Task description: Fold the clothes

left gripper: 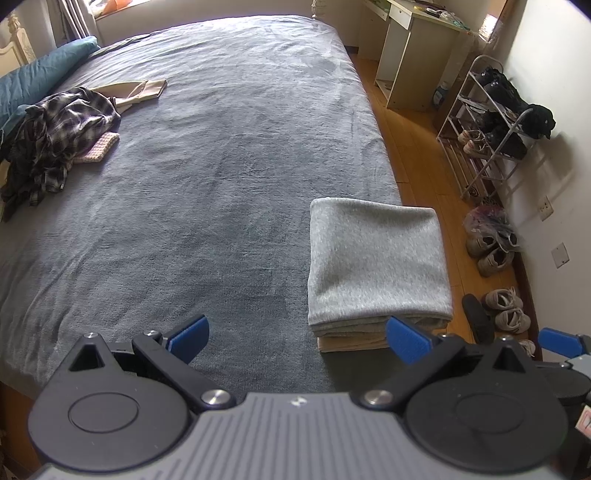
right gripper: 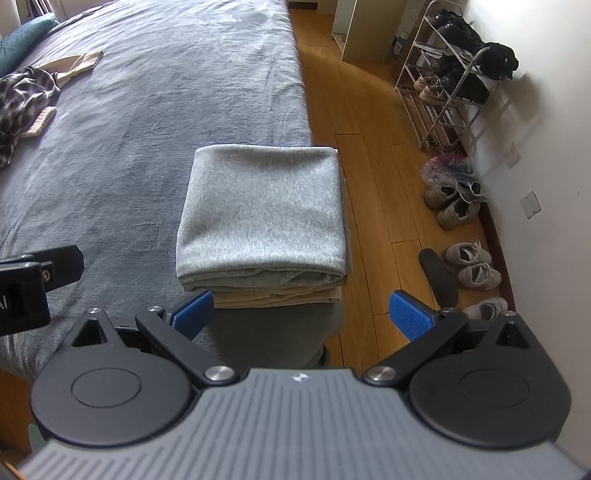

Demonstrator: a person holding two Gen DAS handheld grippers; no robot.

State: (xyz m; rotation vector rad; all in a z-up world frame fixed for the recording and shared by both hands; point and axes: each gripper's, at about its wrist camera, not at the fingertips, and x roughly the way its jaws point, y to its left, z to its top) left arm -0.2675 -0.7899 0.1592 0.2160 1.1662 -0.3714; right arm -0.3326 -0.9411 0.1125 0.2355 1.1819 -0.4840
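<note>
Clothes (left gripper: 59, 129) lay unfolded across the bed (left gripper: 229, 147); my left gripper (left gripper: 297, 334) and right gripper (right gripper: 301, 314), both spread empty, should seize one garment by its edges, clear of the folded stack (right gripper: 262, 218).

Soft daylight from a far window (left gripper: 110, 5) fills both fisheye views; the shoe rack (right gripper: 443, 74) throws shadows on the wall (edges bend, corners darken).

A bed (left gripper: 229, 155) covered in a dark grey blanket carries everything. Just ahead of the right gripper (right gripper: 301, 314), at the bed's right edge, a folded grey garment (right gripper: 262, 210) sits on a folded beige one (right gripper: 277, 295). Far ahead to the left lie a crumpled plaid shirt (left gripper: 59, 136), a pink knitted piece (left gripper: 98, 149), a beige garment (left gripper: 140, 90) and a teal pillow (left gripper: 40, 75).
</note>
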